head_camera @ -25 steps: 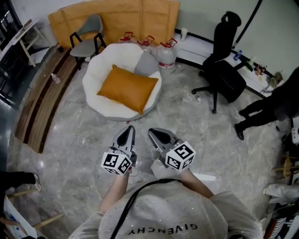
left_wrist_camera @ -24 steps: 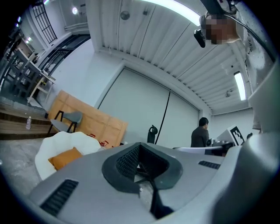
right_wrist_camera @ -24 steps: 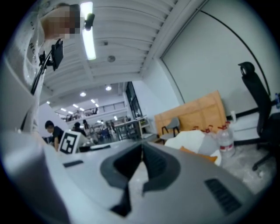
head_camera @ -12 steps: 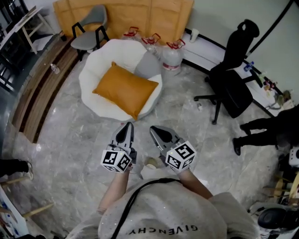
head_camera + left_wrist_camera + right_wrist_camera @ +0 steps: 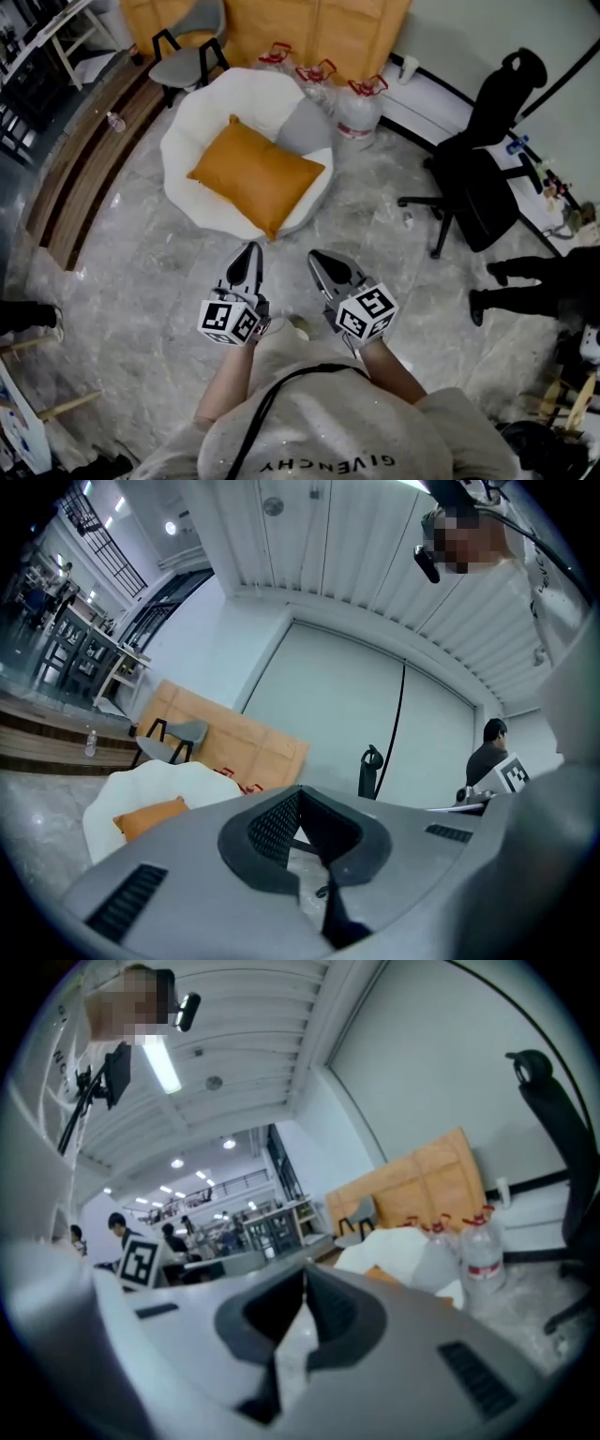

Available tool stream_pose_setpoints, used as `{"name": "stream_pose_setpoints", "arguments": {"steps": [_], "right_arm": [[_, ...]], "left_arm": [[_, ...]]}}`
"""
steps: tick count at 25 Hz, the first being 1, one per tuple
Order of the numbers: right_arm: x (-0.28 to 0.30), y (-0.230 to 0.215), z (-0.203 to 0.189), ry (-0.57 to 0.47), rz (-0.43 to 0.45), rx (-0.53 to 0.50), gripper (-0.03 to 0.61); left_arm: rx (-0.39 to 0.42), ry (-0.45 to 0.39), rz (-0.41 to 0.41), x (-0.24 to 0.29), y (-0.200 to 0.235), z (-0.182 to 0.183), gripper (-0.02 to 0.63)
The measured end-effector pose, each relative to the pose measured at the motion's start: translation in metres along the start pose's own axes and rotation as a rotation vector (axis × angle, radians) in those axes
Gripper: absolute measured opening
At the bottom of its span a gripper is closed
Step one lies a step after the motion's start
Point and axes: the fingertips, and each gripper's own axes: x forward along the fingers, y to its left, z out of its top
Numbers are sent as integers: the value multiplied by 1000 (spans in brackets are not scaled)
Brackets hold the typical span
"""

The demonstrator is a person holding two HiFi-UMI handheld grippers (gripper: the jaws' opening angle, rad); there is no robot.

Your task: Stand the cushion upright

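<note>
An orange cushion [image 5: 255, 176] lies flat on a round white floor seat [image 5: 202, 122] ahead of me; a grey cushion [image 5: 305, 127] leans at the seat's far right. The orange cushion [image 5: 150, 816] shows small at the left of the left gripper view, and only an orange sliver [image 5: 382, 1274] of it in the right gripper view. My left gripper [image 5: 249, 255] is shut and holds nothing, short of the seat's near edge. Beside it, my right gripper [image 5: 319, 260] is shut and empty too. Both point level toward the seat.
Three water jugs [image 5: 362, 108] stand behind the seat by an orange padded panel [image 5: 319, 28]. A grey chair [image 5: 186, 52] is at the far left, a black office chair [image 5: 483, 178] at the right. A person's legs [image 5: 534, 281] are at the right edge. Marble floor [image 5: 141, 281].
The seat and cushion have come nearer and lower in the head view as both grippers moved toward them. Both grippers stayed shut.
</note>
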Motion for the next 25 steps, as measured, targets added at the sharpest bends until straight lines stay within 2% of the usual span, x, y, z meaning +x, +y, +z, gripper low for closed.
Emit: {"name": "stream_pose_setpoints", "arguments": {"steps": [5,13,18,25], "right_arm": [[8,-21,2,12,-10,11,18],[33,-61,-4,38,-29,20,18],[58,-91,-12,88,-30,12,18],[102,-142,-25,166,-59,66,18]], "left_arm": [[29,9,4,12,5,1,23],[3,22,-22,48,25,-19,23],[-6,40,-32,79,41,-30,25],[-56,62,-34,120,79,-40,25]]}}
